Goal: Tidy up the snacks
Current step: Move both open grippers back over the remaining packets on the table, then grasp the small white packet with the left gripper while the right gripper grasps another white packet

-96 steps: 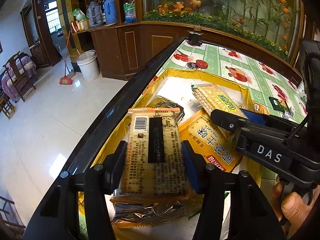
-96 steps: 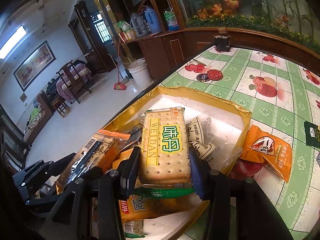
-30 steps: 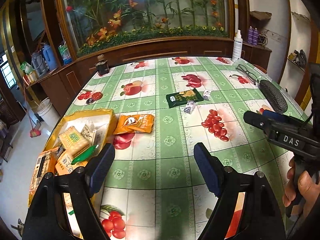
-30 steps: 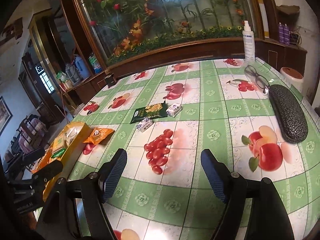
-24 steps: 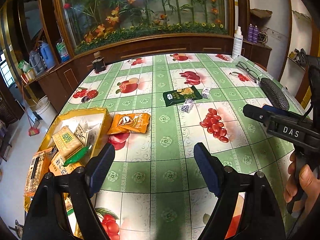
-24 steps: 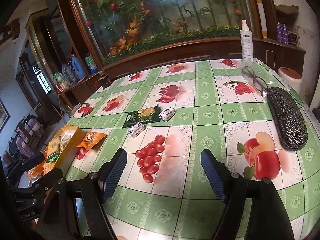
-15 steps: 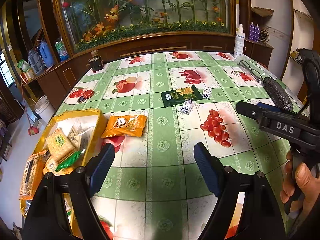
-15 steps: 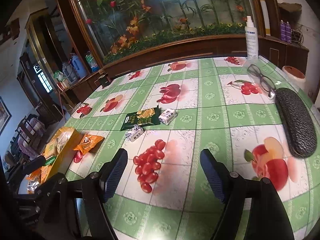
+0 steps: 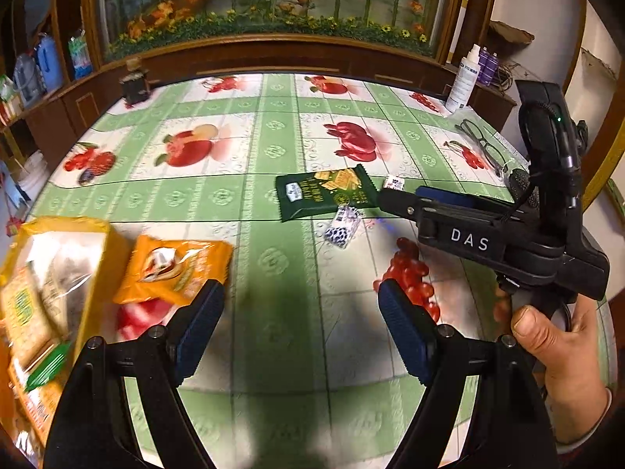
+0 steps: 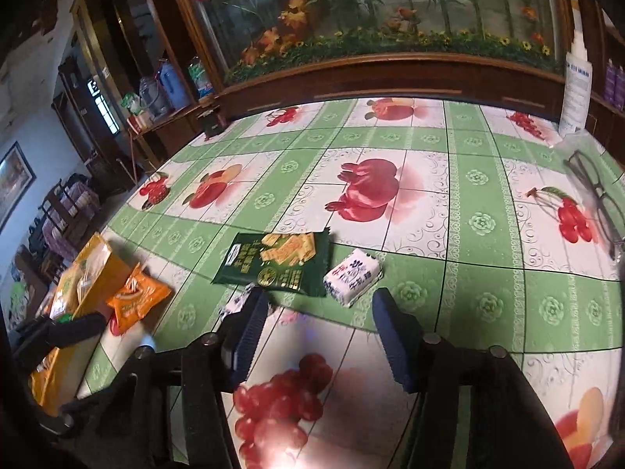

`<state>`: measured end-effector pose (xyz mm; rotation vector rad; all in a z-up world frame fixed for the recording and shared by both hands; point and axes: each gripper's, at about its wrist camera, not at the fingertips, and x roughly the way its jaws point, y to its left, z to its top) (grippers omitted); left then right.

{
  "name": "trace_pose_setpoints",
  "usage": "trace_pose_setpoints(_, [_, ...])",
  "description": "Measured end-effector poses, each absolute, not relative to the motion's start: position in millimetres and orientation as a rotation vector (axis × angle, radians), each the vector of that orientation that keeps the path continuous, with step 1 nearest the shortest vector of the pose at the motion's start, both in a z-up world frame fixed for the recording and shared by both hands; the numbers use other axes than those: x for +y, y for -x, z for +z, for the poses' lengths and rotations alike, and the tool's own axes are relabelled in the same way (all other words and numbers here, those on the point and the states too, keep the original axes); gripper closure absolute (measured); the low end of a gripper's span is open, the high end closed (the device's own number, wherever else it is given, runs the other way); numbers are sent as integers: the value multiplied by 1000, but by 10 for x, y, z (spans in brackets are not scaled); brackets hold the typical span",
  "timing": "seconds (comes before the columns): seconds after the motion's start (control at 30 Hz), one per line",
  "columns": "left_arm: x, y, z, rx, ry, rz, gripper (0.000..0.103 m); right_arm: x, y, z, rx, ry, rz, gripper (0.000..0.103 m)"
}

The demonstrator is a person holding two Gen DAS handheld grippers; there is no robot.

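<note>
both empty: left gripper (image 9: 300,312) wide, right gripper (image 10: 318,320) closing.

Fruit-print table (image 10: 476,203), green packet (image 10: 273,264), orange packet (image 10: 138,297), yellow box (image 9: 113,242)

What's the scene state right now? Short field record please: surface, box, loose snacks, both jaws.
surface: table with green fruit-print cloth
box: yellow box at left table edge, cracker packs inside
loose snacks: orange bag beside box; green cracker packet; white wrapped candy; second small candy
other: eyeglasses, spray bottle
left gripper: jaws open, nothing between
right gripper: jaws closing, nothing between, near candy
</note>
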<state>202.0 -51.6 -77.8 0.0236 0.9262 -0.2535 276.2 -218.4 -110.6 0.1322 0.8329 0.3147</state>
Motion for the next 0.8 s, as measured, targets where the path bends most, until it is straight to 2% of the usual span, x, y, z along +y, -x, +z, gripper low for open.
trace_pose_setpoints(0.13, [-694,-2240,-893,954,-53,-273,22,-2189,-2918,-1159,854,-147,297,49])
trace_pose_setpoints(0.23, [-797,-2337,-958,968,-71,-285,22,-2172,-3003,-1214,867,-129,292,53])
trace_pose_setpoints(0.33, [-862,-2420,-990,970,-85,-283,22,-2132,-3033,-1224,861,-83,280,66])
trace_pose_setpoints(0.37, [-880,-2446,-1002,972,-87,-285,22,-2119,-3036,-1233,859,-56,266,77])
trace_pose_setpoints(0.4, [-896,-2471,-1016,973,-92,-283,22,-2110,-3027,-1238,856,-28,251,83])
trace_pose_setpoints(0.53, [-979,-2545,-1126,993,-125,-272,22,-2140,-2960,-1231,851,-6,255,83])
trace_pose_setpoints(0.6, [-1006,-2521,-1111,958,-131,-282,31,-2207,-2902,-1226,848,-31,260,83])
trace_pose_setpoints(0.63, [-1013,-2512,-1096,951,-133,-282,45,-2243,-2866,-1220,846,-48,262,83])
trace_pose_setpoints(0.67, [-1025,-2505,-1079,945,-137,-283,67,-2288,-2823,-1210,842,-65,261,83])
trace_pose_setpoints(0.7, [-1035,-2511,-1065,946,-141,-282,80,-2342,-2772,-1200,838,-85,258,83])
trace_pose_setpoints(0.73, [-1043,-2514,-1060,948,-146,-284,87,-2397,-2718,-1186,836,-109,258,83])
trace_pose_setpoints(0.8, [-1043,-2503,-1058,944,-155,-292,86,-2484,-2605,-1148,829,-151,263,83])
